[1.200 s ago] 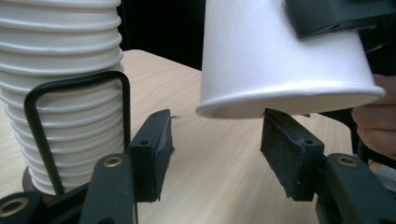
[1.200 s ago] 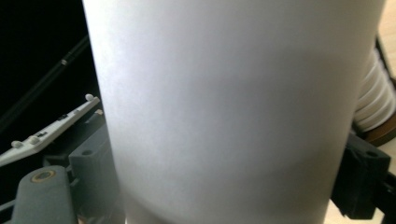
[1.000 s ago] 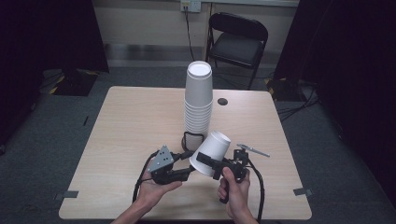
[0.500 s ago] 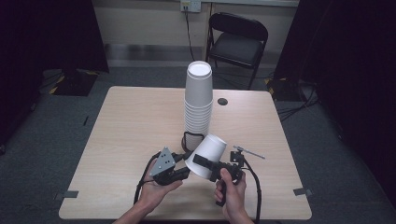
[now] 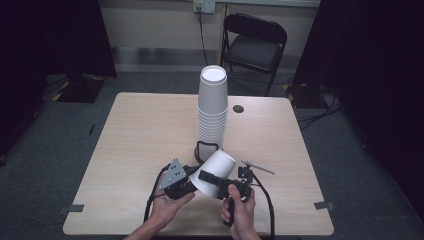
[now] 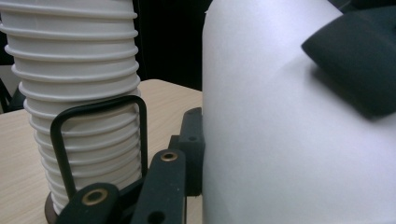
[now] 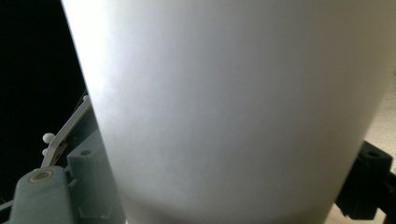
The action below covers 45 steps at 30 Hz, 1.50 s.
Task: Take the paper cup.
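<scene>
a white cup (image 5: 214, 170) is clamped by the right gripper (image 5: 212, 181) just before the cup stack (image 5: 212, 107); the left gripper's (image 5: 192, 172) jaws, just closing, are pressed against its side.

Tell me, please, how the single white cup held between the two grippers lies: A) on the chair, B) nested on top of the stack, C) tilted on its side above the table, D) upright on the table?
C: in the high view the single white cup lies tilted between the grippers, near the stack of cups, above the table.
</scene>
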Motion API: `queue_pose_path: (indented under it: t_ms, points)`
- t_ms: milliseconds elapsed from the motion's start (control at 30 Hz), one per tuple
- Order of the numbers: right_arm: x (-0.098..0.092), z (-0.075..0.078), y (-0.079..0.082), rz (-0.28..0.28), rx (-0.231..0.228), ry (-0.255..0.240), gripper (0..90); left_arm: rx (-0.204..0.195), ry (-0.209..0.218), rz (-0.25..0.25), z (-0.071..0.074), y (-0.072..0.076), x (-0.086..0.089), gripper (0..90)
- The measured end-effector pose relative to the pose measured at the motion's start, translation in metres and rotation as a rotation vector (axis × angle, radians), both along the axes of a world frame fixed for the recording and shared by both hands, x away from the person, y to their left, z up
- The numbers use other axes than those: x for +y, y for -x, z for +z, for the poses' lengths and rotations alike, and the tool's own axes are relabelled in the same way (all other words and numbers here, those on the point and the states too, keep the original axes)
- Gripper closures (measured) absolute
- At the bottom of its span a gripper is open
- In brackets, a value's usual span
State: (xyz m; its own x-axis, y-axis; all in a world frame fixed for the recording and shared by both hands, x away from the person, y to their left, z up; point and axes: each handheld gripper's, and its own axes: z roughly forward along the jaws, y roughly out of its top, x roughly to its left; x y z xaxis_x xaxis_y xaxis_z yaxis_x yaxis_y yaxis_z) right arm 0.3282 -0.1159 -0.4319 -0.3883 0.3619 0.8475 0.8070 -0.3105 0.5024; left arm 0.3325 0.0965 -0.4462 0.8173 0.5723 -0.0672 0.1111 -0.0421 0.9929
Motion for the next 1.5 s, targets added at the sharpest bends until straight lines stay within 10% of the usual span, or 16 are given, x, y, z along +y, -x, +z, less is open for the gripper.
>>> queue_pose_path:
  t_ms: [367,900,1300,1500]
  points:
    - [-0.002,-0.003,-0.003,0.051,-0.005,-0.048,10.3,-0.019,0.008,0.000,0.002,0.000,0.004,83.1]
    - [-0.016,-0.003,-0.011,0.012,-0.023,-0.033,11.5,0.078,-0.020,-0.033,0.002,0.000,0.006,84.9]
    - [-0.034,0.007,-0.020,-0.063,-0.063,0.010,13.2,0.154,-0.048,-0.067,0.001,-0.001,0.015,84.9]
    - [-0.045,0.013,-0.022,-0.094,-0.155,0.120,13.3,0.234,-0.081,-0.077,0.003,-0.002,0.018,85.1]
